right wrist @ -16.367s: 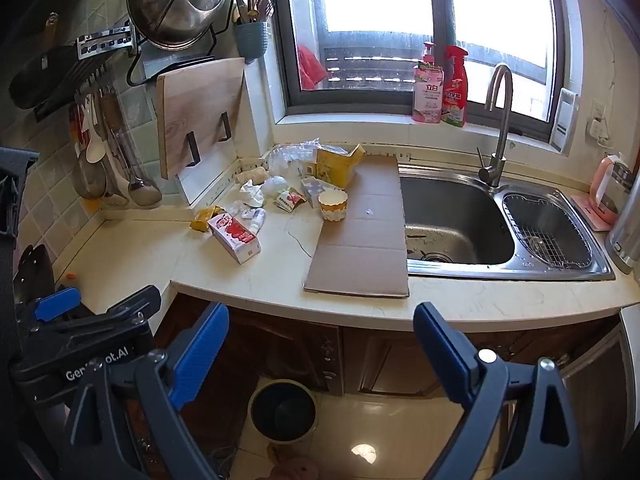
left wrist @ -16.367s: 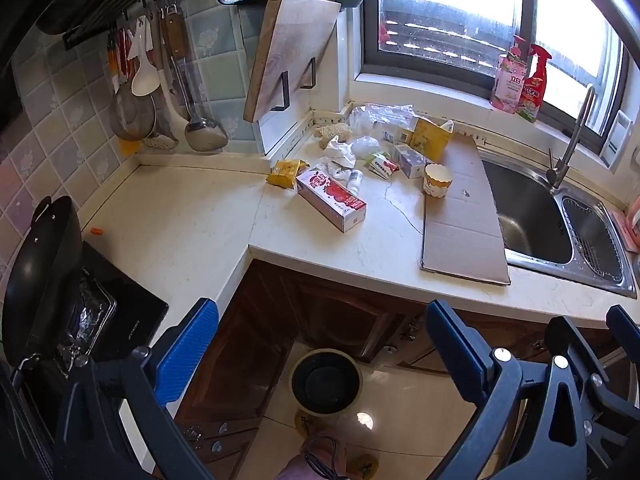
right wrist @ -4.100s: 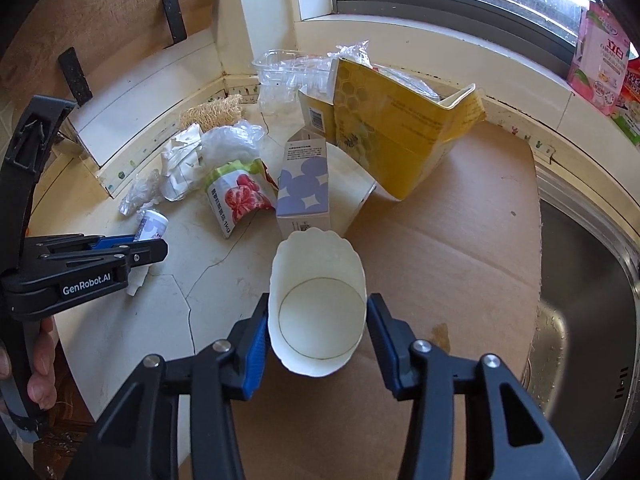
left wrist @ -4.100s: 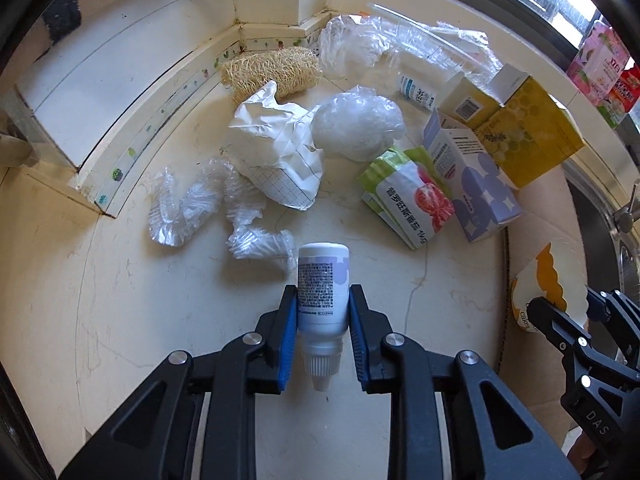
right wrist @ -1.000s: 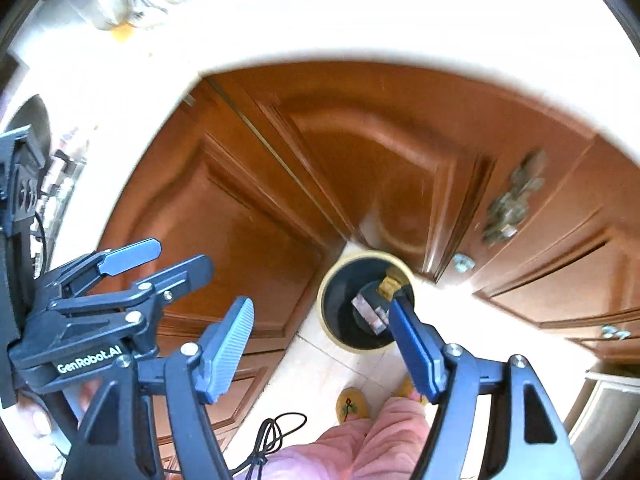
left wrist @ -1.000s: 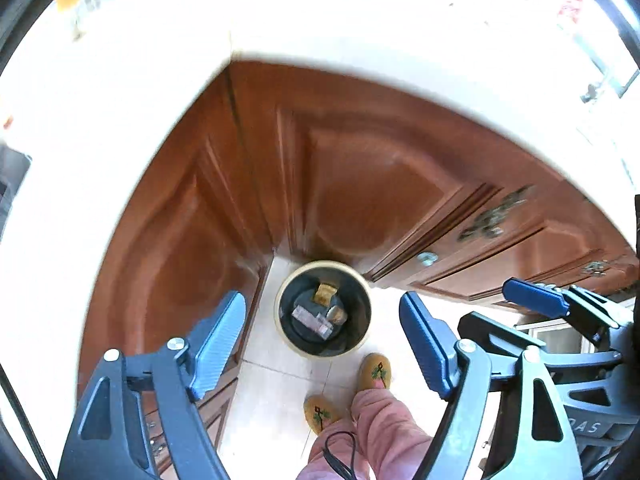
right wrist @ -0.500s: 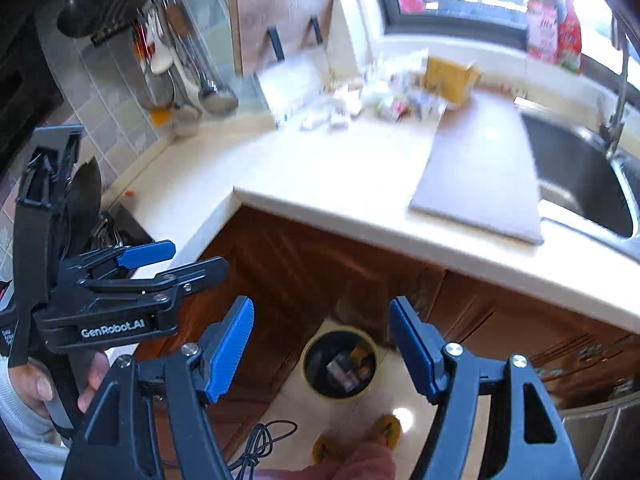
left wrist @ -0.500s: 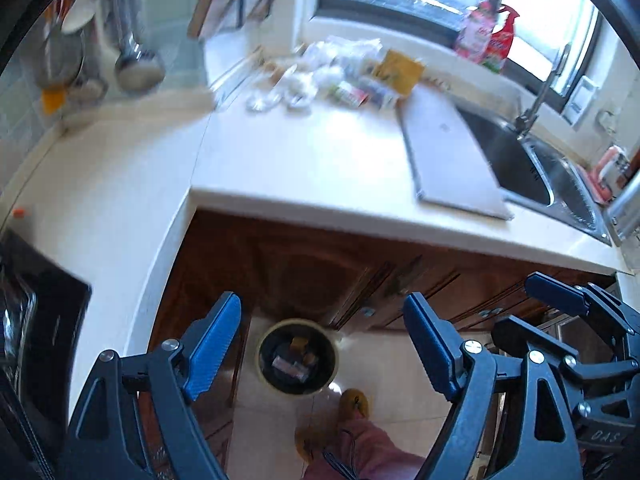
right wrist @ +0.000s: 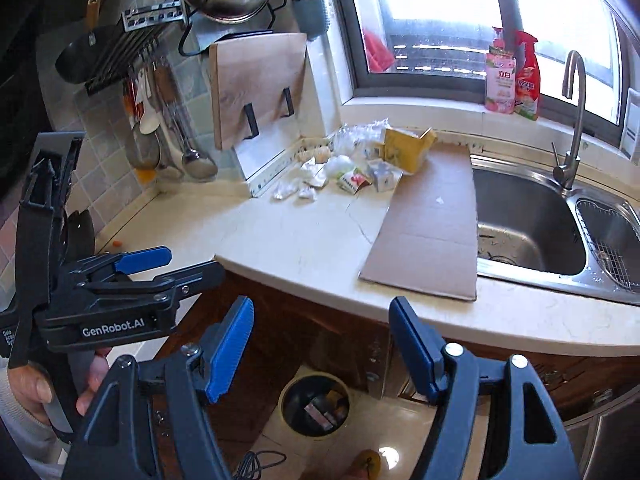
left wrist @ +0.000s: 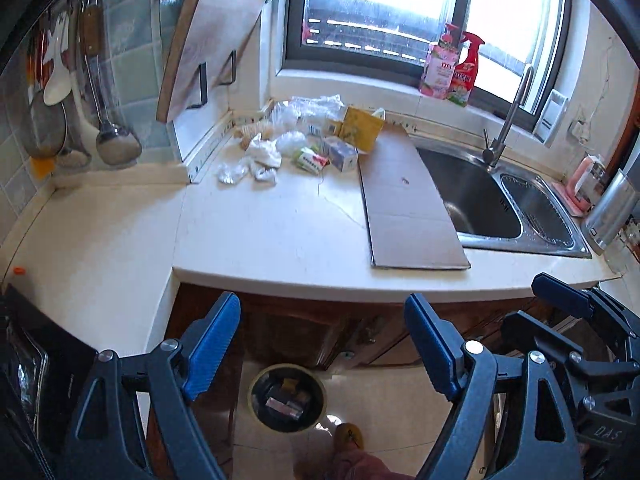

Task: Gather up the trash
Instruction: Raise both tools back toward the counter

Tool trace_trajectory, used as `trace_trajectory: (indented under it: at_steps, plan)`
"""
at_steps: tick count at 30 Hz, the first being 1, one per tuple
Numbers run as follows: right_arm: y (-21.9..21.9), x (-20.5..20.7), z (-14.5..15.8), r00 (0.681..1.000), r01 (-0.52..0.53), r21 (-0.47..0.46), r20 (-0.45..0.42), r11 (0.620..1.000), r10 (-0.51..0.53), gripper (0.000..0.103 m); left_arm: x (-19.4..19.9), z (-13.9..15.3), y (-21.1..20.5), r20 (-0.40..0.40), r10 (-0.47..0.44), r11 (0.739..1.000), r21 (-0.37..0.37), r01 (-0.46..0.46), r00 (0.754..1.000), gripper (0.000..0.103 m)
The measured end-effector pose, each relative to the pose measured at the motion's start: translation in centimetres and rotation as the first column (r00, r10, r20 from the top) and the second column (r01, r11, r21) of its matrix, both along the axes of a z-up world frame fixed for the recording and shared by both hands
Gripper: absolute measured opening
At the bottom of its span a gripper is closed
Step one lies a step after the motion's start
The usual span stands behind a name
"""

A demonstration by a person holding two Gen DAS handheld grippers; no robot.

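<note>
A heap of trash lies in the counter's back corner: crumpled white paper (left wrist: pixel 262 154), clear plastic bags (left wrist: pixel 312 106), a red and green packet (left wrist: pixel 310 159), a small blue-patterned carton (left wrist: pixel 340 152) and a yellow box (left wrist: pixel 360 128). The same heap (right wrist: pixel 352 164) shows in the right wrist view. A round bin (left wrist: pixel 287 397) with trash inside stands on the floor below the counter edge, also seen as bin (right wrist: pixel 315 404). My left gripper (left wrist: pixel 320 344) hangs open and empty above the bin. My right gripper (right wrist: pixel 322 344) is open and empty too.
A flat cardboard sheet (left wrist: pixel 404 208) lies beside the steel sink (left wrist: pixel 472 196). A cutting board (left wrist: pixel 208 40) leans at the back, ladles (left wrist: pixel 112 136) hang left, a black stove (left wrist: pixel 36 360) sits at the lower left. A slippered foot (left wrist: pixel 348 436) stands by the bin.
Both grippers have risen and tilted up from looking at the bin and cabinet doors to looking over the counter. Both stayed open and empty.
</note>
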State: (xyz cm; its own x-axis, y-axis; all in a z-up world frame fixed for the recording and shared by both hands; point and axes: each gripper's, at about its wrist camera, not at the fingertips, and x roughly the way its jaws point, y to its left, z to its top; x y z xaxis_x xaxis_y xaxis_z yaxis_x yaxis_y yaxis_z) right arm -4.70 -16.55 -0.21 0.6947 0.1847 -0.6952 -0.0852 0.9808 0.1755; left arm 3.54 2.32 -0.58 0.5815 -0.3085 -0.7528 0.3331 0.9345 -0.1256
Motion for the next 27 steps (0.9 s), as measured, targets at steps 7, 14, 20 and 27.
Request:
trace_trajectory:
  at_steps: [7,14,20,27]
  plan:
    - [-0.6,1.4,1.5,0.999,0.039,-0.015,0.034,0.999,-0.039,0.071,0.5,2.6,0.3,0.070,-0.006,1.000,0.001,0.006,0.998,0.083]
    - [-2.0,3.7,2.4,0.996,0.089,0.020,0.022,0.996,-0.089,0.071,1.9,4.4,0.0,0.123,-0.004,1.000,0.007,0.003,0.992,0.083]
    - [-3.5,7.3,3.0,0.994,0.105,0.028,0.015,0.994,-0.105,0.071,3.9,4.9,-0.6,0.162,0.005,1.000,0.017,-0.008,0.987,0.090]
    - [-6.4,14.9,2.0,0.996,0.090,0.070,-0.029,0.993,-0.088,0.071,9.8,4.0,-2.1,0.132,0.052,0.999,0.002,-0.053,0.990,0.091]
